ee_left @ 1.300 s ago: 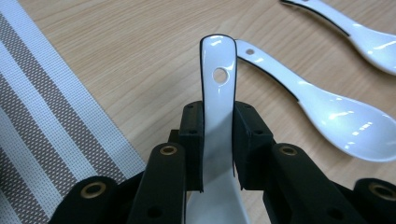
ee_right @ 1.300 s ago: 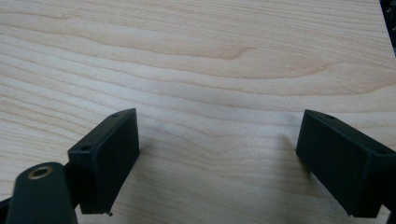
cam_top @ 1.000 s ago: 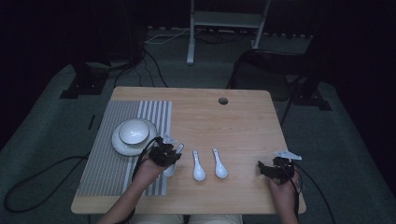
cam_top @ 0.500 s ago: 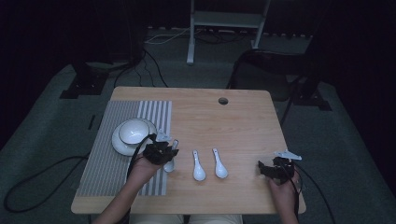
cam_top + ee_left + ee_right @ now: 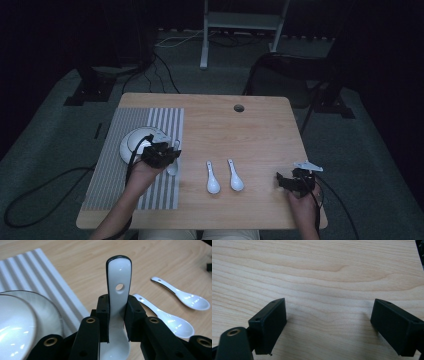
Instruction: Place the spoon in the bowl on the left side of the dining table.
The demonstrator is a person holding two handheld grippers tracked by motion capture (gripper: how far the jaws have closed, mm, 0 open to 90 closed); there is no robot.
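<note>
The left gripper [image 5: 161, 154] is hovering over the table's left side, its jaws clamping a spoon [image 5: 118, 293] by the handle. The left forearm is reaching in from the bottom edge, angling up and right. The right gripper [image 5: 296, 181] is sitting low near the table's right front corner, its jaws standing wide apart with nothing between them.

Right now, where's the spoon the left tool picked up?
The held spoon sits clamped in the left tool, above the striped mat's right edge, beside the bowl.
</note>
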